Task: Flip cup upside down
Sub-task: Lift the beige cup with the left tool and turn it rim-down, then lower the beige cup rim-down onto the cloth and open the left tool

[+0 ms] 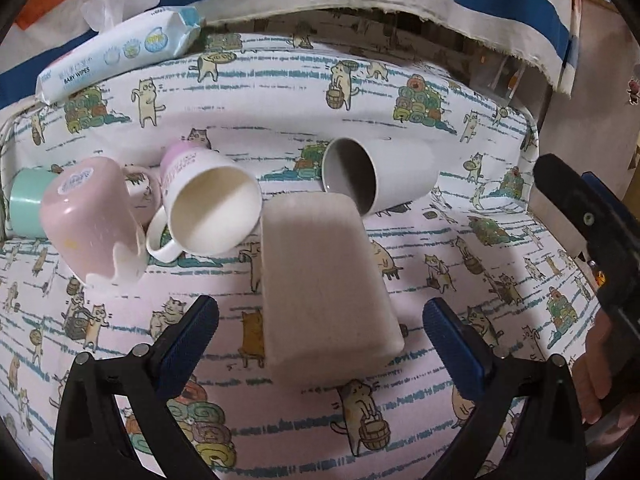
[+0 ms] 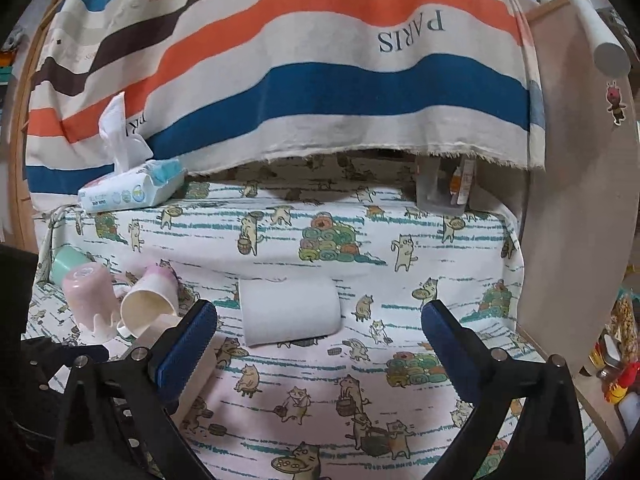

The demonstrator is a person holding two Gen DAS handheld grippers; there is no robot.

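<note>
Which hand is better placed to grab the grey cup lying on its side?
Probably right. The right tongs, open, frame the grey cup side-on. The left tongs have the beige block in front.

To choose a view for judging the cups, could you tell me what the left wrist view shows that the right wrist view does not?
Only left wrist view: the white cup's open mouth, and most of the beige block.
Only right wrist view: the clear container at the back, and the striped cloth's full width.
Both: pink cup upside down, mug on its side, wipes, open grippers.
</note>
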